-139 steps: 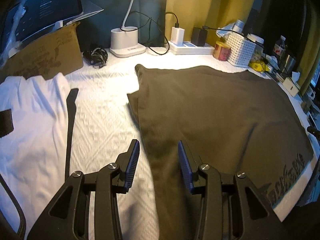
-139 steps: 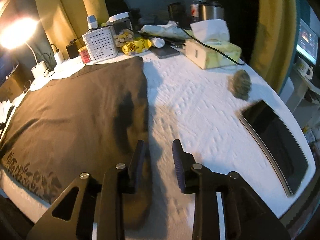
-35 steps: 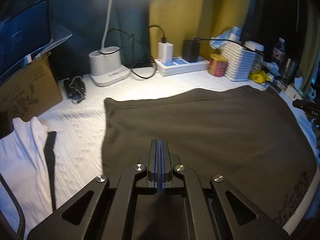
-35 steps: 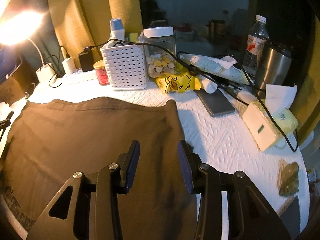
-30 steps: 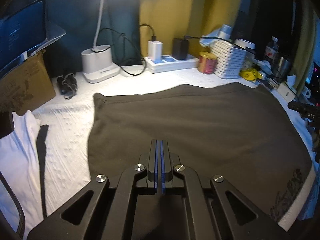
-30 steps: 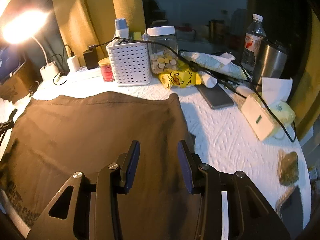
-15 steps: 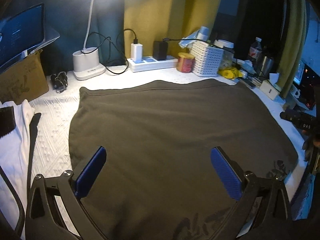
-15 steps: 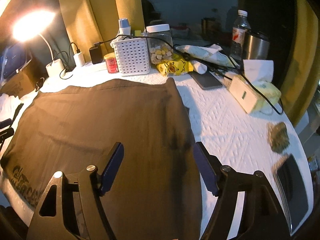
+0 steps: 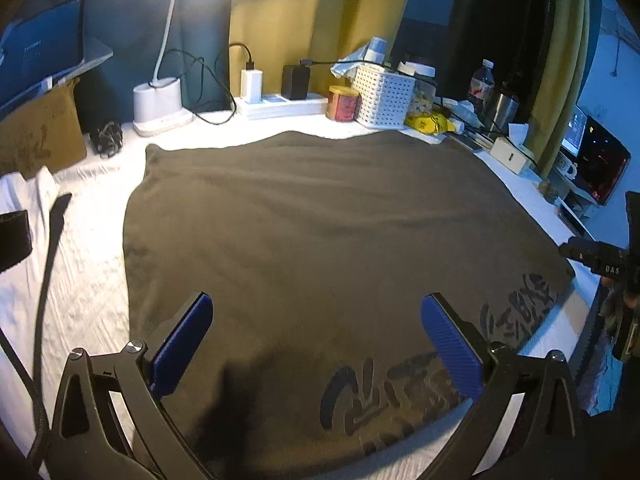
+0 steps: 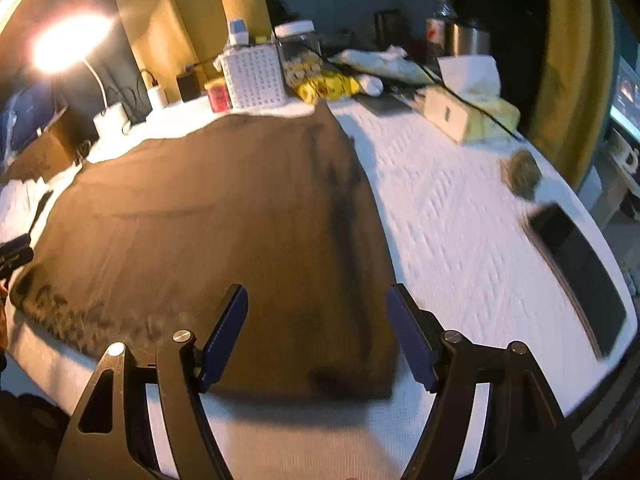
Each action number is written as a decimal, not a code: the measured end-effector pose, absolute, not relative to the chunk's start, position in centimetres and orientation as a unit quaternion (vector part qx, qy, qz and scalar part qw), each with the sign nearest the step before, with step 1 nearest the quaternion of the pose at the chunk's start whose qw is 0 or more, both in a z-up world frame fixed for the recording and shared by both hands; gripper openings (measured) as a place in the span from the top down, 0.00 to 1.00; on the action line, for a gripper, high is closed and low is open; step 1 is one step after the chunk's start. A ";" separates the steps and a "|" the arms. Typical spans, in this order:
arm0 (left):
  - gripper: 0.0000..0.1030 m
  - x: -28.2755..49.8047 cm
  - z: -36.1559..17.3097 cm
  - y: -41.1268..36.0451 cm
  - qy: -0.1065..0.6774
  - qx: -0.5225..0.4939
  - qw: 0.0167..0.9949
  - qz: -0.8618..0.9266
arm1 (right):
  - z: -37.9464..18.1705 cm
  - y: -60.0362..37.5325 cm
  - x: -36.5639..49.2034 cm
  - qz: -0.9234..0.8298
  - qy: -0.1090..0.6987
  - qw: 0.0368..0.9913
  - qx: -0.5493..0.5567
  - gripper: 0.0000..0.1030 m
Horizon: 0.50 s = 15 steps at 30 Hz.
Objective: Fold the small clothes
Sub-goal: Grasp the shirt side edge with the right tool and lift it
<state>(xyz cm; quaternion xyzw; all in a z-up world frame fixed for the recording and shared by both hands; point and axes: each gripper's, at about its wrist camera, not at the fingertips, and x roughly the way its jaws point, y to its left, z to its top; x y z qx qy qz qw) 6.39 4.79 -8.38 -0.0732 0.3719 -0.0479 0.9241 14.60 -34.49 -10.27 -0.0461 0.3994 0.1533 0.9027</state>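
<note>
Both the left hand-held gripper (image 9: 316, 336) and the right hand-held gripper (image 10: 316, 332) hover spread wide, grasping nothing, above the near edge of the brown garment (image 9: 320, 220) lying flat on the white-covered counter (image 10: 460, 208), beside a white garment (image 9: 16, 208).

Left wrist view low over the desk's near edge, facing the lamp (image 9: 158, 96), right wrist view likewise, angled leftward, both sharing the brown garment (image 9: 320, 240) and white basket (image 10: 254, 76)
</note>
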 end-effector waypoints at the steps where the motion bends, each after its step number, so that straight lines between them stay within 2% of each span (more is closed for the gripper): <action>1: 0.01 6.3 -8.7 4.7 0.375 -0.076 0.922 -0.051 | -10.6 -34.7 14.0 0.150 0.406 0.900 -0.050 0.27; 15: 0.01 5.0 -8.1 6.0 0.345 -0.107 0.931 -0.050 | -12.5 -35.6 10.4 0.126 0.442 0.888 -0.027 0.27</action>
